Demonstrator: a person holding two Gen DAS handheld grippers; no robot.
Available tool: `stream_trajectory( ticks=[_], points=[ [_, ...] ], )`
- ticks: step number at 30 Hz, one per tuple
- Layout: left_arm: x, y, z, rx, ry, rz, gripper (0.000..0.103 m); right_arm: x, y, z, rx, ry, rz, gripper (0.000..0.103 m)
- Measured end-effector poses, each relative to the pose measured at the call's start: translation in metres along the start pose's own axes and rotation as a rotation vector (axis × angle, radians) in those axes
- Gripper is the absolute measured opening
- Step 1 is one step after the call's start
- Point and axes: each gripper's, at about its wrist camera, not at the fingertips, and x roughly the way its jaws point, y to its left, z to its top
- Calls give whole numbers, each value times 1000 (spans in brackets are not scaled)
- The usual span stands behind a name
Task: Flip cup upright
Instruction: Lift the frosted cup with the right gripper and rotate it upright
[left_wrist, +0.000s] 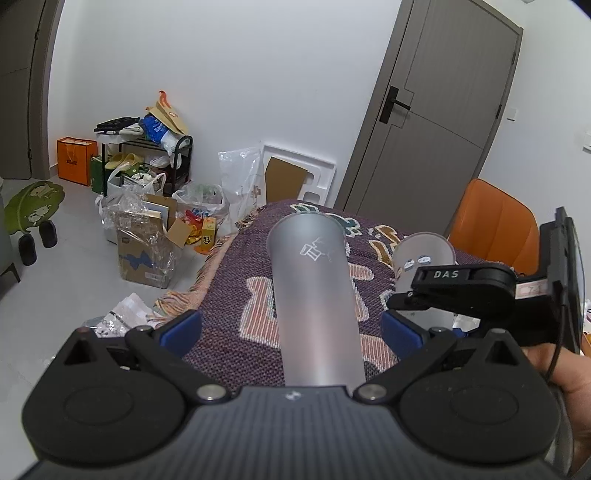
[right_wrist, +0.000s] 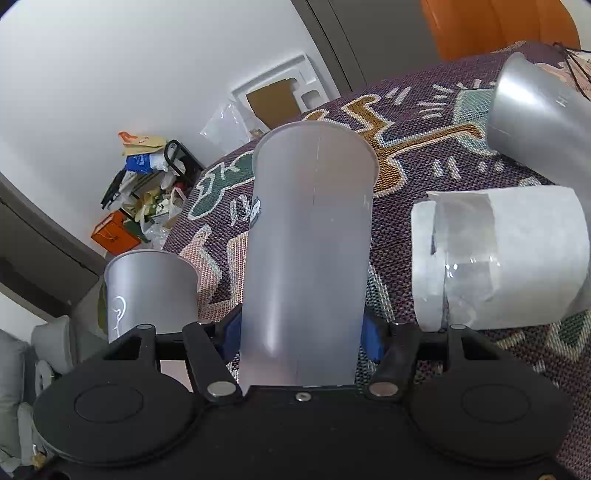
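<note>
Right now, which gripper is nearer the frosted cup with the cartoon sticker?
Right. The right gripper has its jaws shut on the sticker cup. The left gripper sits off to that cup's left, jaws open around a separate logo cup.

Bright, even indoor light, soft shadows, sharp focus, and strong fisheye bending at the edges.

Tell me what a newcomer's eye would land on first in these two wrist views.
First, the tall frosted cup filling the middle of the right wrist view, clamped between the right gripper pads above the patterned woven cloth. In the left wrist view a similar frosted cup with a white doodle stands between the open fingers of the left gripper. Behind, a heap of bags and boxes sits against the white wall.
</note>
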Motion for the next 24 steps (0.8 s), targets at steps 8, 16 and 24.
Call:
stream_trajectory(
  ticks=[8, 16, 24],
  points=[
    [-15, -4, -1, 4, -12, 13, 102, -29, -1, -5, 2, -50, 93, 59],
    [-37, -15, -4, 14, -30, 18, 102, -73, -11, -18, -4, -85, 181, 59],
    [-69, -32, -19, 37, -24, -21, 102, -124, -32, -41, -75, -134, 235, 59]
  ],
)
